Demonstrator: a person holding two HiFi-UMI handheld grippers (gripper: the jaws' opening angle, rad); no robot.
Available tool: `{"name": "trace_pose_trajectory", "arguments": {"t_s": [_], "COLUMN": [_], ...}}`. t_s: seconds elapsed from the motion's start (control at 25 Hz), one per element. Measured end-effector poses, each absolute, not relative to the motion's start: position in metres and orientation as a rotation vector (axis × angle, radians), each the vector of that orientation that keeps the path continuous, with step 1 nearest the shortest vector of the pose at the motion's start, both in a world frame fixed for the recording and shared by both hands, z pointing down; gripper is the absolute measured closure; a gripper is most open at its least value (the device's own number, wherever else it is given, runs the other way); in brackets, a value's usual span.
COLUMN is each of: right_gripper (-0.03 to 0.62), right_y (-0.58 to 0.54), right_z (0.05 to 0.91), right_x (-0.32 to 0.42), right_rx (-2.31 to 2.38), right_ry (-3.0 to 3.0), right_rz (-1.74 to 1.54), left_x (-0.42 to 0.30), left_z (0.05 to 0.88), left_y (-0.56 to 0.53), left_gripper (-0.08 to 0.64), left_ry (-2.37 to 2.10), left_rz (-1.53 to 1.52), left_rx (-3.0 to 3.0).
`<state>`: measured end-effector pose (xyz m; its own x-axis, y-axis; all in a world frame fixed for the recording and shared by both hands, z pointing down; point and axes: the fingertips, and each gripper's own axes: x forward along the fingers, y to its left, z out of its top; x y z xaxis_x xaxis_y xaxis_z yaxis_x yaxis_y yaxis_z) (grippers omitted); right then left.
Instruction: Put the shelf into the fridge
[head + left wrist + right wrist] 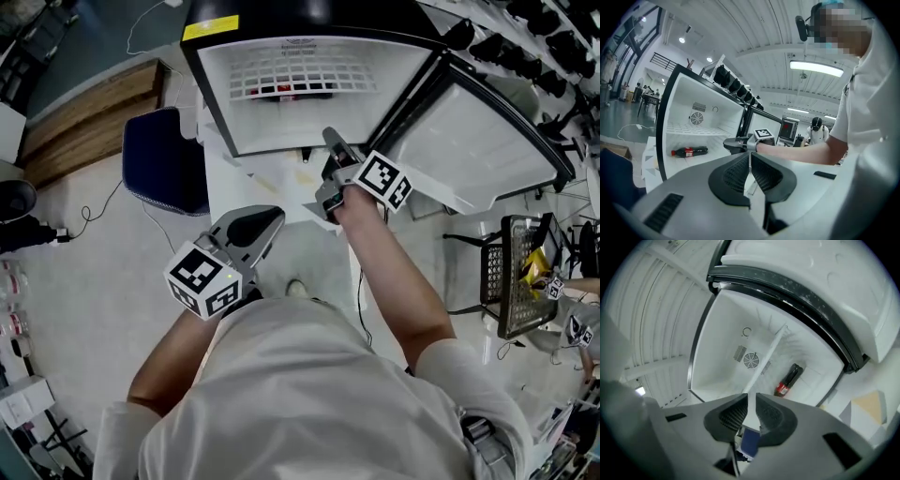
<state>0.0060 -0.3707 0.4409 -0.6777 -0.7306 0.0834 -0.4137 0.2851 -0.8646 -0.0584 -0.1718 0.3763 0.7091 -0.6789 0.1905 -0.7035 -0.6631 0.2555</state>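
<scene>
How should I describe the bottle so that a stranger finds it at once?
Look into the open white fridge. Below its wire shelf, on the fridge floor, the bottle lies on its side. It is dark with a red label, the only dark and red thing among the white walls and white shelf.

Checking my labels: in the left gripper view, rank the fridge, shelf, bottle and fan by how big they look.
Largest to smallest:
1. fridge
2. shelf
3. bottle
4. fan, which sits farthest back, so distance shrinks it somewhat.
</scene>
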Motion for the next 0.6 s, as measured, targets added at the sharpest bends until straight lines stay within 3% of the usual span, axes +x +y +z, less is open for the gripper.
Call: {"name": "trace_pose_trajectory", "arguments": {"t_s": [0.32, 0.6], "right_gripper": [0.532, 0.468], "right_y": [-0.281, -0.201], "right_z": [0.439, 0.444], "right_x": [0.032, 0.055], "right_rx": [-1.091, -1.042], "right_ry": [2.808, 3.18], "right_rz": [-0.953, -0.561], "left_x": [-0.049, -0.043], "left_z": [0.389, 0.4], "left_y": [-0.14, -0.111], "left_gripper": [0.532, 0.532], "left_ry": [-1.135, -1.156], "left_rz": [0.124, 0.127], "left_rx": [2.563, 2.516]}}
